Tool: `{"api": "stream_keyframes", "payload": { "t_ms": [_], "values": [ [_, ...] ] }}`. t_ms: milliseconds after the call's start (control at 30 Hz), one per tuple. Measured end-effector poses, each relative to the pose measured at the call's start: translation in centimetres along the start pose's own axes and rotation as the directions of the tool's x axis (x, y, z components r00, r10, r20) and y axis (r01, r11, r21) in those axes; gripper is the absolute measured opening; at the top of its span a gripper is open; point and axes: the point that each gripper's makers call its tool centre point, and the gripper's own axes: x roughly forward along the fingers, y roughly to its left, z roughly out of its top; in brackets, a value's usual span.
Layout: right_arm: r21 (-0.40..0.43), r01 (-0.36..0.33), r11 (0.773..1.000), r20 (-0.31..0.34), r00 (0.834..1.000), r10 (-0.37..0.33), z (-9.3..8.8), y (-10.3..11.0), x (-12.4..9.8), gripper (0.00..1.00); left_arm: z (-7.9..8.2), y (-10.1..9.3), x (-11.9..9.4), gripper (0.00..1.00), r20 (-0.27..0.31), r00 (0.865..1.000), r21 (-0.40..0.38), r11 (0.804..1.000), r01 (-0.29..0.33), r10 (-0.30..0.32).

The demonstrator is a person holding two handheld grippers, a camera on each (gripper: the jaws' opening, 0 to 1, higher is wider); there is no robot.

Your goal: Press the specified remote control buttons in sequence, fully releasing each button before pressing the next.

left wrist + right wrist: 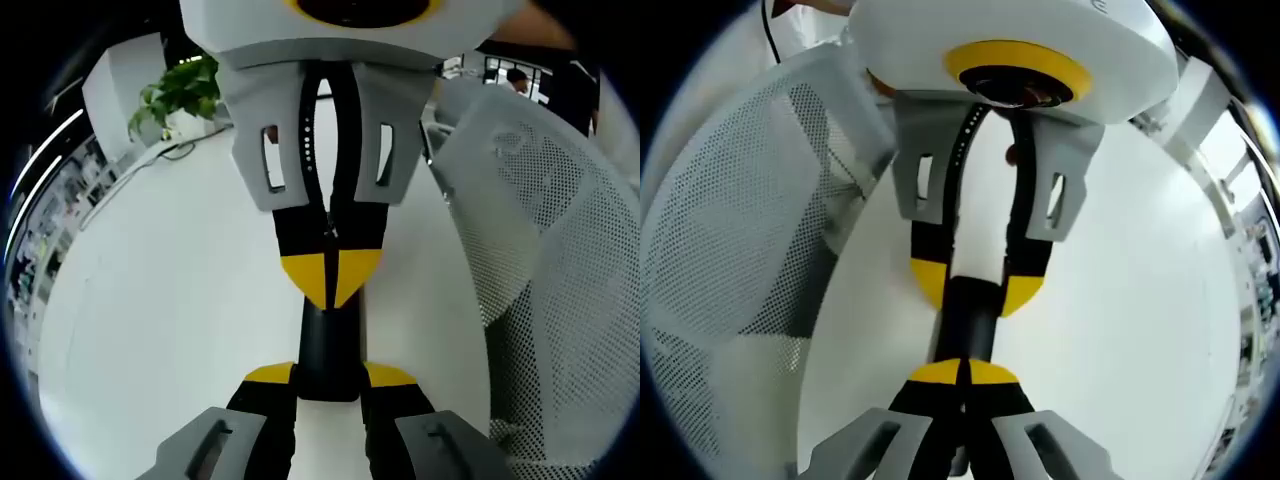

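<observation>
L gripper (328,378) is clenched on the near end of a black remote control (330,345), yellow tips either side of it. Just ahead, R gripper (331,272) points back at it, tips pinched together over the remote's top (contact w/ a button can't be told). Beneath: white table (170,300). Right of the L gripper, a white mesh chair (560,260); far left, a potted plant (180,95).

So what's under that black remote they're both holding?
Under the remote lies the white table. A mesh chair stands beside it. Whether the remote touches the table can't be told; the grippers cover its ends.
</observation>
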Motion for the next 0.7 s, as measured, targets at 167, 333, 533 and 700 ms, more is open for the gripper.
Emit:
{"api": "stream_keyframes", "payload": {
  "t_ms": [167, 333, 533, 700],
  "values": [
    [-0.005, -0.001, 1.000, -0.004, 1.000, 0.001, 0.01, 0.03, 0.01, 0.00, 0.01, 0.00, 0.00, 0.24, -0.001, 1.000, 0.000, 1.000, 0.001, -0.001],
    [-0.008, -0.003, 1.000, -0.007, 1.000, 0.003, -0.03, 0.04, 0.04, 0.00, 0.02, -0.02, 0.00, 0.24, -0.002, 1.000, 0.000, 1.000, 0.002, -0.002],
    [-0.017, -0.003, 1.000, -0.013, 1.000, 0.003, -0.04, 0.06, 0.07, 0.00, 0.02, -0.03, 0.01, 0.24, -0.002, 1.000, 0.000, 1.000, 0.003, -0.003],
    [-0.019, -0.002, 1.000, -0.017, 1.000, 0.001, -0.07, 0.05, 0.11, 0.00, 0.03, -0.03, 0.02, 0.24, -0.003, 1.000, 0.001, 1.000, 0.003, -0.003]
  ]
}}
